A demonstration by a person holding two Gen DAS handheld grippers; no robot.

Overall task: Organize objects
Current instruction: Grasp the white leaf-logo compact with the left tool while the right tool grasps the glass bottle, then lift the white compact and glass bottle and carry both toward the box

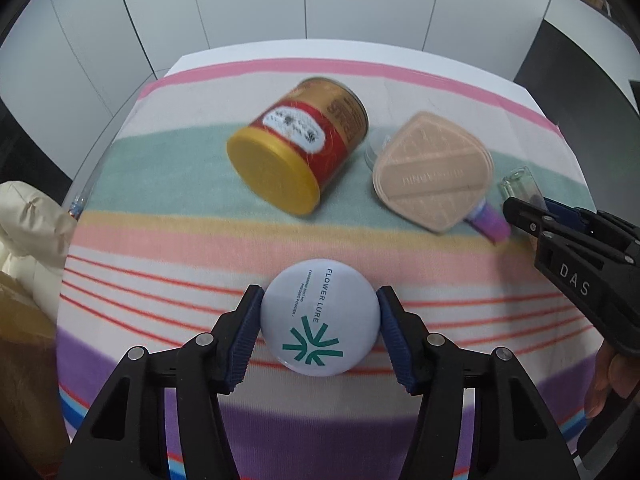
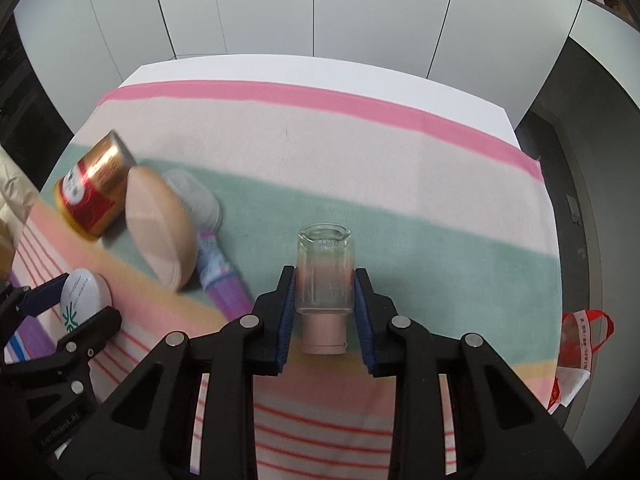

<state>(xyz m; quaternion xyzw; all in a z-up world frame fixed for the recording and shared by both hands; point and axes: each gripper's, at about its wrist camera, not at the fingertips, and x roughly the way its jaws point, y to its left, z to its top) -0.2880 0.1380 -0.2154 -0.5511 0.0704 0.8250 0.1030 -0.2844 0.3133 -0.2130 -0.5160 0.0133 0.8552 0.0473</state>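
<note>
Left wrist view: a white round compact [image 1: 319,317], printed "FLOWER LURE", is pinched by the left gripper [image 1: 319,322], blue pads [image 1: 245,334] pressed on both its sides, at 6 o'clock over the striped cloth [image 1: 168,248]. A red-and-gold can [image 1: 304,140] with a yellow lid is seen on its side at 12 o'clock. A beige puff case [image 1: 434,170] is seen at 2 o'clock, lying over a purple tube [image 1: 490,222]. The right gripper [image 1: 520,210] is seen at 3 o'clock beside a glass bottle [image 1: 520,184]; its grip cannot be told here.

Right wrist view: the bottle [image 2: 325,276], clear with a pinkish cap toward the camera, is pinched between the right gripper's [image 2: 325,292] pads at centre. The can [image 2: 94,188], case [image 2: 160,224] and tube [image 2: 220,276] are clustered at 9 to 10 o'clock, a clear lid [image 2: 198,196] behind the case. The compact [image 2: 84,300] is held in the left gripper [image 2: 78,306] at 8 o'clock. A red-and-white bag [image 2: 580,348] is seen off the table edge at 4 o'clock.
</note>
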